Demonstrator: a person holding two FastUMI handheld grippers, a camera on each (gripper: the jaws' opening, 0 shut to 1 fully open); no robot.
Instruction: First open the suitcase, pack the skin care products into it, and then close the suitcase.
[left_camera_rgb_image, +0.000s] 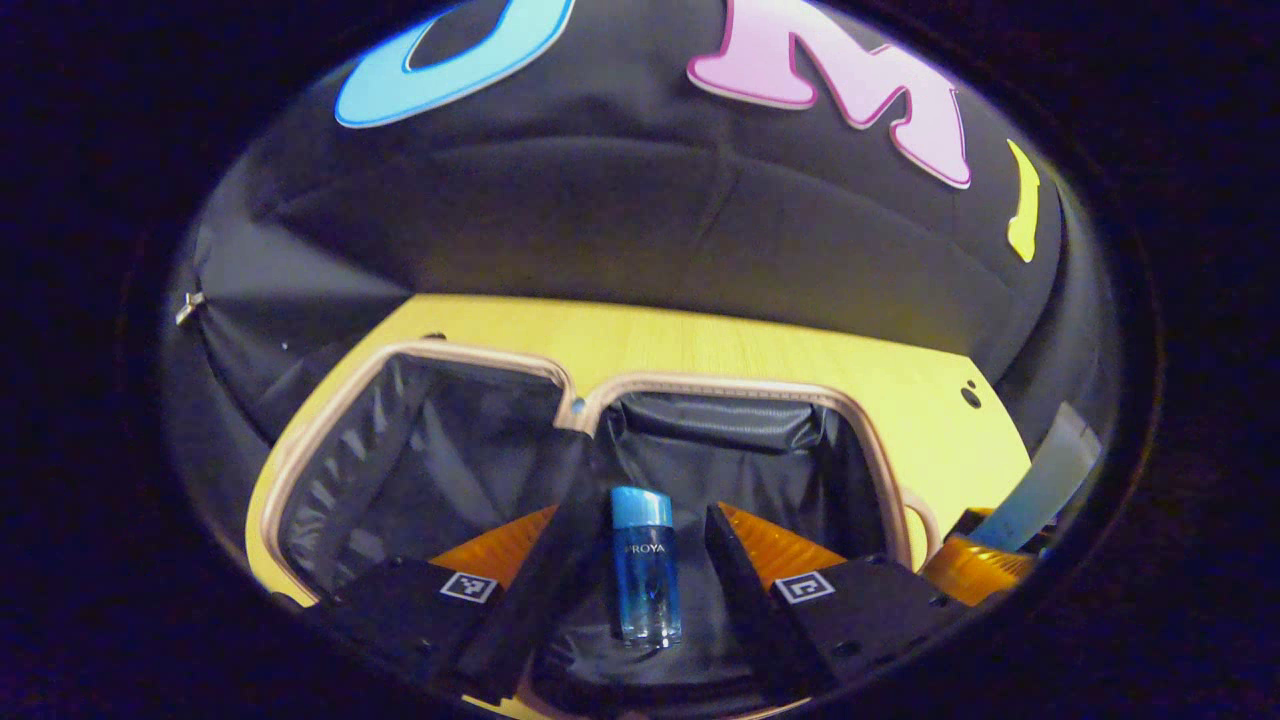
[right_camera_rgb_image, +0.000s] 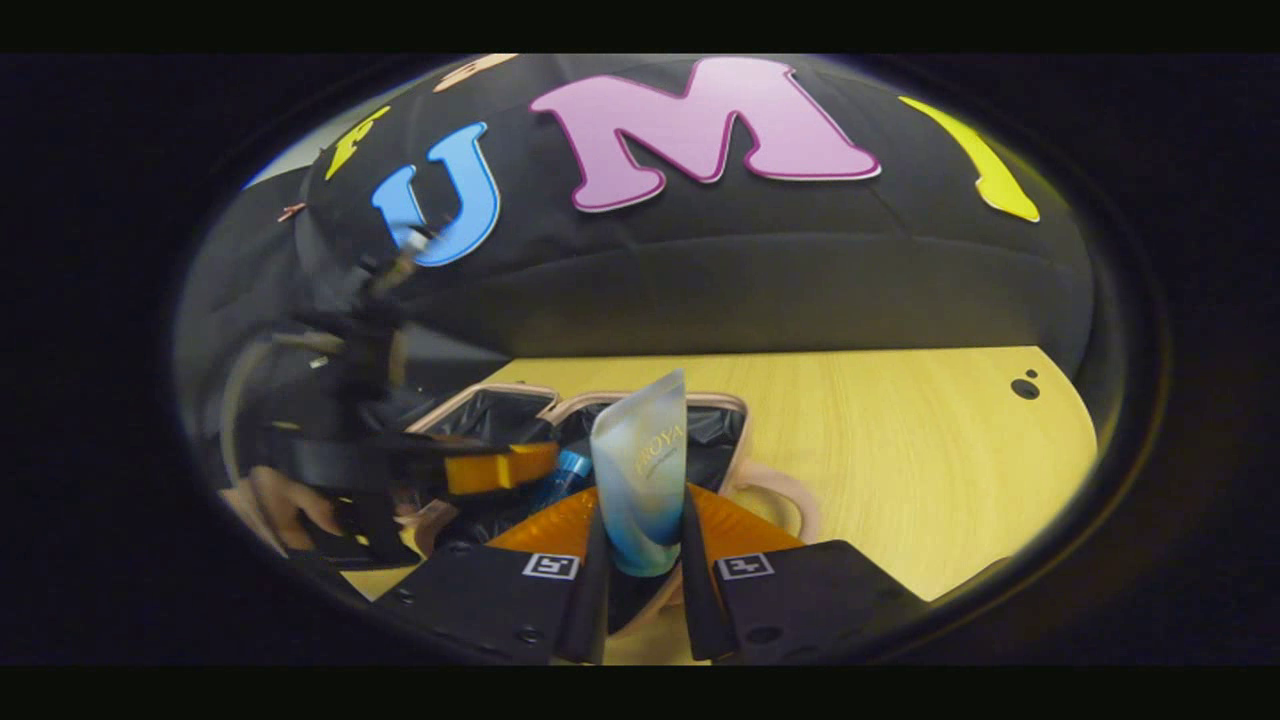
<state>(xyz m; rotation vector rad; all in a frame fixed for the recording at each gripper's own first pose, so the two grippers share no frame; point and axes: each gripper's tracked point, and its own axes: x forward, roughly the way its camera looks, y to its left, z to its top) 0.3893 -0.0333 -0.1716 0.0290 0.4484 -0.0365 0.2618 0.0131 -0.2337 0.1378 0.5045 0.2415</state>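
In the left gripper view, the suitcase (left_camera_rgb_image: 420, 470) lay open on the pale wood-grain tabletop (left_camera_rgb_image: 700, 345), reaching its left edge, its two shells side by side, each rimmed in a tan band and lined with crinkled, glossy black fabric. The left gripper (left_camera_rgb_image: 640, 580) hung over the right-hand shell with its flat black fingers (left_camera_rgb_image: 545, 575) spread wide apart, ribbed orange panels behind them. Between the fingers, touching neither, a small clear blue bottle (left_camera_rgb_image: 645, 575) with a lighter blue cap lay on the lining of that shell. At the right edge of the view, the flat crimped end of a pale tube (left_camera_rgb_image: 1040, 485) slanted up above an orange body.

In the right gripper view, the other gripper and the hand (right_camera_rgb_image: 280, 510) holding it appeared blurred at the left, over the open suitcase (right_camera_rgb_image: 480, 410), with the bottle's blue cap (right_camera_rgb_image: 572, 463) beside it. The right gripper (right_camera_rgb_image: 640, 560) was clamped on the smooth tube (right_camera_rgb_image: 640, 470), both black fingers pressing its blue lower end, the white crimped end standing upright. It hovered above the case's tan rim, with bare tabletop (right_camera_rgb_image: 900, 450) stretching off to the right.
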